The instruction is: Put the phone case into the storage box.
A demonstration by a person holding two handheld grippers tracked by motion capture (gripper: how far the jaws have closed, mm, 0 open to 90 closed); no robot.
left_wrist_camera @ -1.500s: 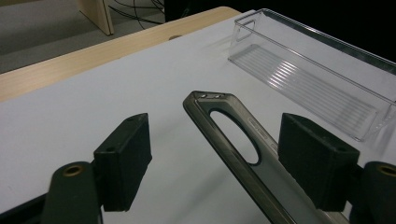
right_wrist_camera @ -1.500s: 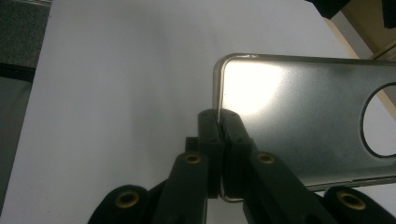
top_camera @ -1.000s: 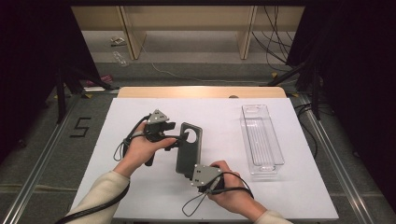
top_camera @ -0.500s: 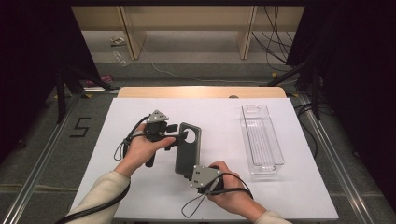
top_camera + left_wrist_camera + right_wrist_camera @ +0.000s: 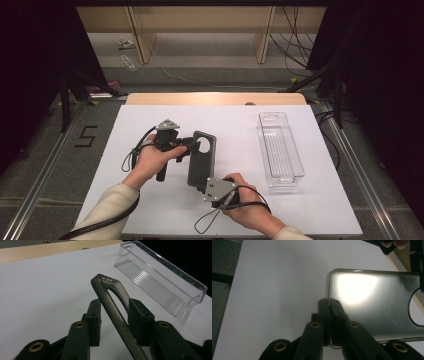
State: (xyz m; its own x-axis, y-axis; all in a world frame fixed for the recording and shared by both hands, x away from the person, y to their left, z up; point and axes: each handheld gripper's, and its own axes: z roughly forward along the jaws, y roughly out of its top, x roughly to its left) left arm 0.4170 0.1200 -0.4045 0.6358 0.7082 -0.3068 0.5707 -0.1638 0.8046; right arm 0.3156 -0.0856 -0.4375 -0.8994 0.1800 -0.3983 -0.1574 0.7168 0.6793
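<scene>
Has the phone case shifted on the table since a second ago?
No. In the high view the phone case keeps its spot beside the clear tray; only the left gripper's jaws have been closing around its edge.

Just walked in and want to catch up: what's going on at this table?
A person holds a dark phone case above the white table with two grippers. The right gripper is clamped on one end; the left gripper straddles the camera-hole end, its jaws just closing, not yet pressing. A clear tray sits apart.
</scene>
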